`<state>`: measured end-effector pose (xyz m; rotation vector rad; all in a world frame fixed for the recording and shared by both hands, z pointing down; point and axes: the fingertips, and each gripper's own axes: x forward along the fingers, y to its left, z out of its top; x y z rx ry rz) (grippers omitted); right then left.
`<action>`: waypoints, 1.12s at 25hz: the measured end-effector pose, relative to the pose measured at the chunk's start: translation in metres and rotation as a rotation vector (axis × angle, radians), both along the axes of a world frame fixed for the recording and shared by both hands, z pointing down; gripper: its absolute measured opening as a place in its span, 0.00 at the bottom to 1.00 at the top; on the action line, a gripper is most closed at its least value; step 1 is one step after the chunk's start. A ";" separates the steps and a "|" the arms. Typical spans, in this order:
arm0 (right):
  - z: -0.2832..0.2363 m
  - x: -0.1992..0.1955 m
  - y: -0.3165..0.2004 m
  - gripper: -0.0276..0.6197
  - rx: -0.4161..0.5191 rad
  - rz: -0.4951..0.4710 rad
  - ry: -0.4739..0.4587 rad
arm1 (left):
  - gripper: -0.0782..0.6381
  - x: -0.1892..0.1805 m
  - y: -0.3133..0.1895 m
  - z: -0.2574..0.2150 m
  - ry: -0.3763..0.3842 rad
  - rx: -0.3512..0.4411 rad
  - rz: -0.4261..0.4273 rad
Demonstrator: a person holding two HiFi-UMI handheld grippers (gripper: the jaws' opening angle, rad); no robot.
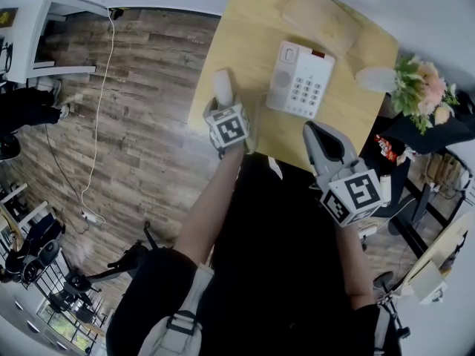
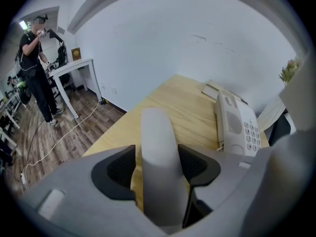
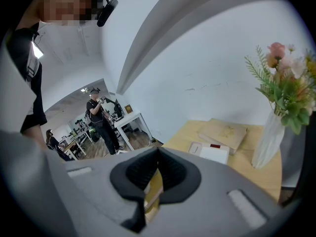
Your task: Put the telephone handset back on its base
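We are looking down on a floor of grey-brown wood planks (image 1: 148, 117), where a white cable (image 1: 109, 58) is trailing away from a white side desk (image 2: 74, 69). A pale wooden table (image 1: 237, 50) is standing against a plain white wall (image 2: 163, 38), which is catching even, soft light. Beyond the desk, a person in black (image 2: 34, 68) is standing, and a small framed picture (image 2: 76, 54) is resting on the desk's top.

white handset (image 1: 223, 87) lies left of its white keypad base (image 1: 300, 78).
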<state>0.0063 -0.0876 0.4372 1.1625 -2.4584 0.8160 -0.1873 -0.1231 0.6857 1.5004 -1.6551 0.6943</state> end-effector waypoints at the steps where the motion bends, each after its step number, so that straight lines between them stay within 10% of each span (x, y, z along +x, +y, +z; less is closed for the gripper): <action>1: 0.000 0.000 0.000 0.05 0.000 0.001 0.000 | 0.49 0.001 0.000 -0.001 -0.002 -0.001 0.002; 28: -0.006 0.002 0.008 0.05 0.015 0.039 -0.003 | 0.41 -0.002 0.008 0.003 0.052 -0.020 -0.009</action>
